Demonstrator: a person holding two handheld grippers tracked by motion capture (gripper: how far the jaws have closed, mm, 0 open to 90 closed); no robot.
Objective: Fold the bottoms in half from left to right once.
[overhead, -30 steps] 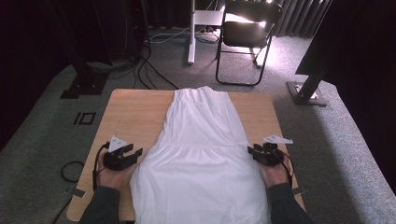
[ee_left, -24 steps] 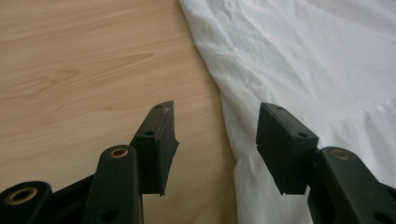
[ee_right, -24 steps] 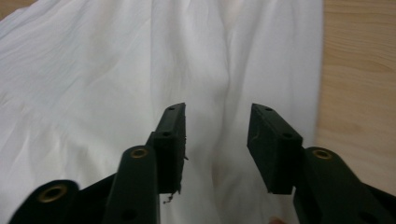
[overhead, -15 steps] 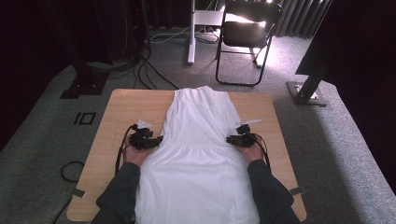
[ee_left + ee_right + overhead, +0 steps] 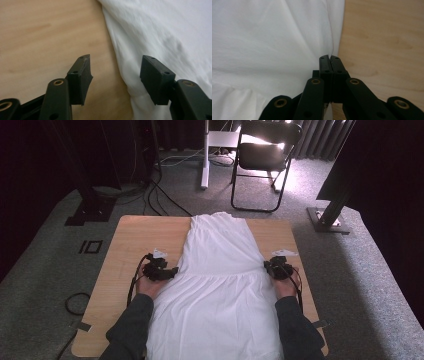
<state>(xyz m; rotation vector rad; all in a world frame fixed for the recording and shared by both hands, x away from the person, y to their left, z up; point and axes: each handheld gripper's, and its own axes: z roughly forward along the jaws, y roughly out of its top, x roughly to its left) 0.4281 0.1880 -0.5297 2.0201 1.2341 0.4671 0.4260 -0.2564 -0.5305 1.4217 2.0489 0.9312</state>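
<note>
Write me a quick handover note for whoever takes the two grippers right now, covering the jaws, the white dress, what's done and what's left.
Left gripper: jaws open and just been widening, straddling the left edge of the white dress at the waist seam; nothing pinched yet.
Right gripper: jaws have just closed, shut at the dress's right edge; fabric seems pinched between them, though the pads hide it.
Dress lies flat along the wooden table, top end far, skirt toward the person.
Done: both grippers placed at the waist.
Left: close the left jaws on the edge, then probably fold.
</note>
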